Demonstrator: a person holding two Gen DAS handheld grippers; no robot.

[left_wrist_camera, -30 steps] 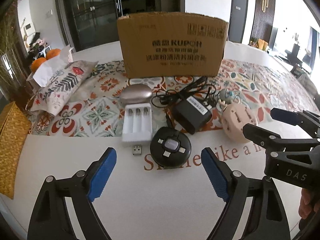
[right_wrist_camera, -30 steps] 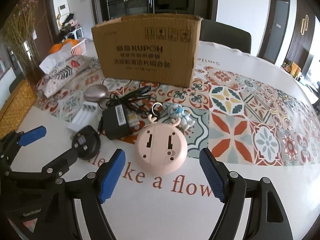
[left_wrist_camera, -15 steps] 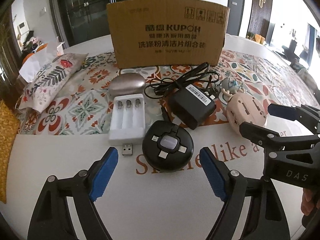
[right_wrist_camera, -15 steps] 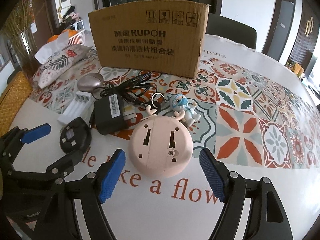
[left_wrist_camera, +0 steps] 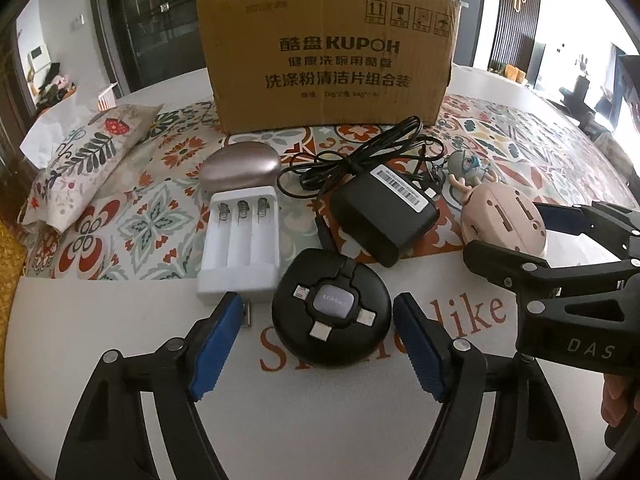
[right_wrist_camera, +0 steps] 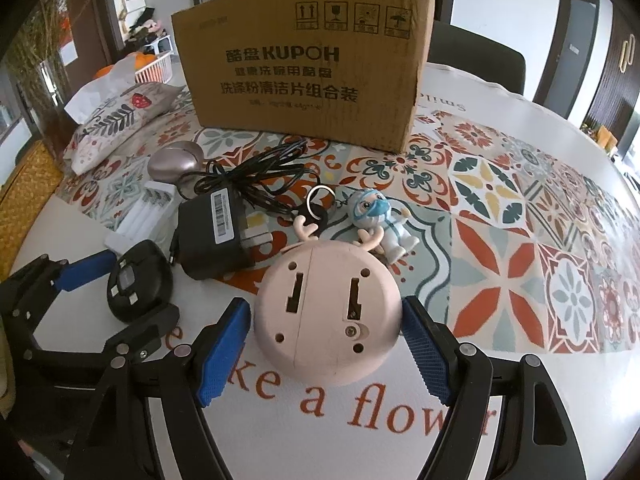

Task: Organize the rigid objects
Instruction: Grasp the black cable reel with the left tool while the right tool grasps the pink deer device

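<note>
A round black cable hub lies on the table, and my left gripper is open with its blue pads on either side of it, not touching. A round pink antlered gadget lies face down, and my right gripper is open around it. The pink gadget also shows in the left wrist view. Behind lie a white battery charger, a black power adapter with its cord, a metallic oval case and a small figure keychain. A cardboard box stands at the back.
A floral tissue pouch lies at the left, with a woven yellow mat at the table's left edge. A basket of oranges and a dark chair are behind the box. The patterned runner stretches right.
Both grippers have moved forward and down. The black hub now sits between the left pads and the pink gadget between the right pads. Both stayed open.
</note>
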